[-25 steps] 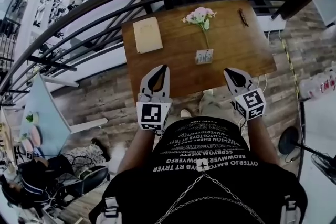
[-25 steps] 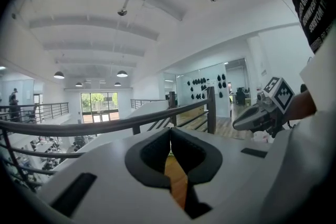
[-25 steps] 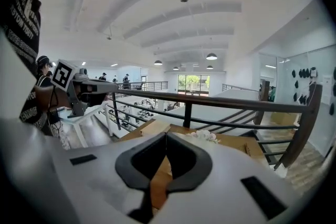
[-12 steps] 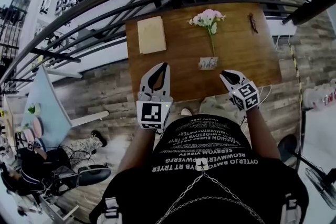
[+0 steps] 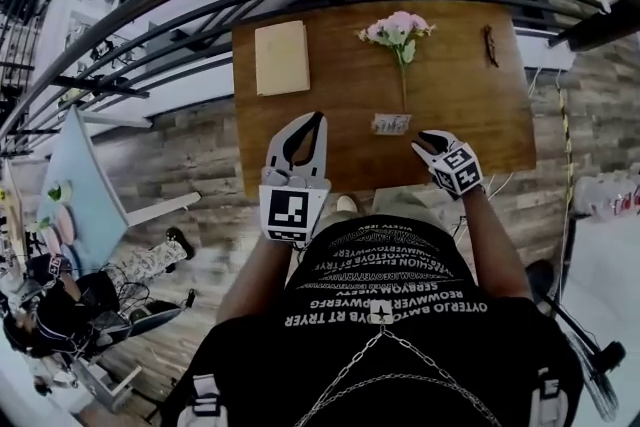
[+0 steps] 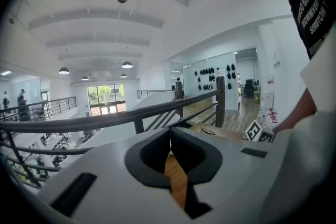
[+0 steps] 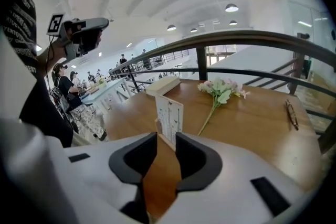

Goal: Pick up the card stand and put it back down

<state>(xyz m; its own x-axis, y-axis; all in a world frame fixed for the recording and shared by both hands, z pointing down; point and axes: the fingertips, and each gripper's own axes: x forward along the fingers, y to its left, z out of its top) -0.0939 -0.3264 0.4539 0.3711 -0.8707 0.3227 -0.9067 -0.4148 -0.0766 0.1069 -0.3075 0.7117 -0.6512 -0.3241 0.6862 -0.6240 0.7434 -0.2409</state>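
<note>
While the card stand (image 7: 169,118) stands upright on the table (image 5: 330,130), its print illegible, the right gripper (image 7: 165,136) has just been opening and sits empty just short of it; the left gripper (image 6: 169,131) has its jaws together, empty.

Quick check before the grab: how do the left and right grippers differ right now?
Jaws: the left gripper has its tips together; the right gripper has them apart, having just been opening. Aim: the left gripper faces out toward the railing; the right gripper tilts down at the card stand, which stands just beyond its gap. Shared: both are empty, near the table's front edge.
</note>
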